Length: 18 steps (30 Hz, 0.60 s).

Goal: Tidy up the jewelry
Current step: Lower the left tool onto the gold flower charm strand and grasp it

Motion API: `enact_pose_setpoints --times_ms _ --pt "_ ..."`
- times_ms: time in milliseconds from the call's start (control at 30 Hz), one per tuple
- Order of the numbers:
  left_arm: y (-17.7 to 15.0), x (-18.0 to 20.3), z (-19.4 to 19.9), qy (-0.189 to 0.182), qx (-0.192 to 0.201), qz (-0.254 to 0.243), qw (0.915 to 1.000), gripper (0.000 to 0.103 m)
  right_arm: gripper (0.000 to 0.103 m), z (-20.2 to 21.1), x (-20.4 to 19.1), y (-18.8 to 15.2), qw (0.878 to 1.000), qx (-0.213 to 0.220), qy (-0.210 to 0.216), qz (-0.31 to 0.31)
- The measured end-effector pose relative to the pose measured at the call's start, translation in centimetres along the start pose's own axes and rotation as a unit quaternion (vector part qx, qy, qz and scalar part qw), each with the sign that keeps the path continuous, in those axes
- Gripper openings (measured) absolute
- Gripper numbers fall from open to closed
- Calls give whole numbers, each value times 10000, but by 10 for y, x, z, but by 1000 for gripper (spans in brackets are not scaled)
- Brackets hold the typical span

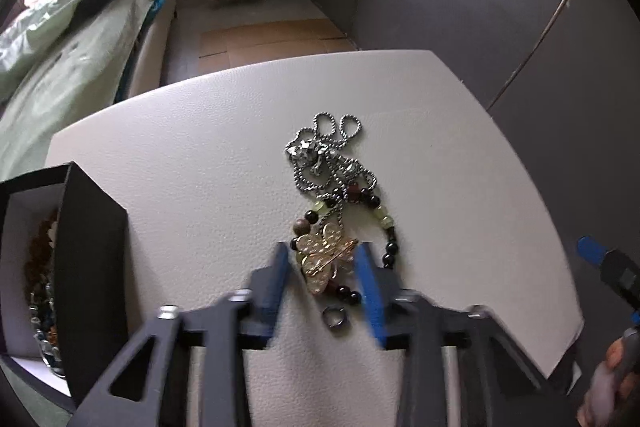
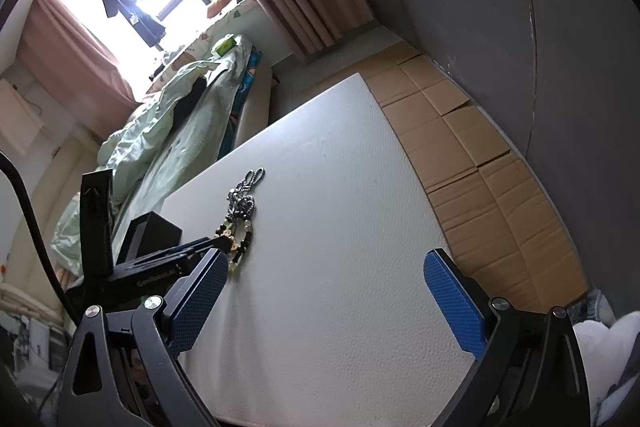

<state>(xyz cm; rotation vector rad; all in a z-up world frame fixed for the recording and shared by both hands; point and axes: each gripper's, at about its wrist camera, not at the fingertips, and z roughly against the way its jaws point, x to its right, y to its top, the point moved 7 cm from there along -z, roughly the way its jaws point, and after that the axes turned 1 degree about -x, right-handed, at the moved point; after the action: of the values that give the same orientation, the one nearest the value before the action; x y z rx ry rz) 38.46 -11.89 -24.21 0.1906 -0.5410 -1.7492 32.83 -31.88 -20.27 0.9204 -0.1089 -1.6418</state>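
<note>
Blue pads of the left gripper (image 1: 325, 263) stand narrowed on either side of a gold brooch (image 1: 326, 257) low in the frame's centre, though I cannot tell if they press it. Around it lie a bead bracelet (image 1: 352, 211), a ring (image 1: 335, 315) and a silver chain (image 1: 332, 159) on the white table (image 1: 200, 167), with a black box (image 1: 92, 259) of jewelry at left. Wide open, the right gripper (image 2: 324, 291) hangs over bare table, the pile up-left of it.

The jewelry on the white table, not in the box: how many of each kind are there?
Silver chain: 1
Bead bracelet: 1
Gold butterfly brooch: 1, between the left gripper fingers
Small metal ring: 1
Total: 4
</note>
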Motion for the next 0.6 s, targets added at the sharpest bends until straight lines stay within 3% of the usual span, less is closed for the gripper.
enact_pose_setpoints --times_ms 200,467,600 --pt "0 -6 11 -75 59 45 9999 16 100 -2 -2 -3 10000 -38 -1 1" --pt "10 -8 36 -208 292 77 9993 11 99 -5 -17 -3 9998 -89 105 149" --pt "13 -9 49 -268 421 77 9987 11 81 -18 -27 -3 9990 -275 228 264"
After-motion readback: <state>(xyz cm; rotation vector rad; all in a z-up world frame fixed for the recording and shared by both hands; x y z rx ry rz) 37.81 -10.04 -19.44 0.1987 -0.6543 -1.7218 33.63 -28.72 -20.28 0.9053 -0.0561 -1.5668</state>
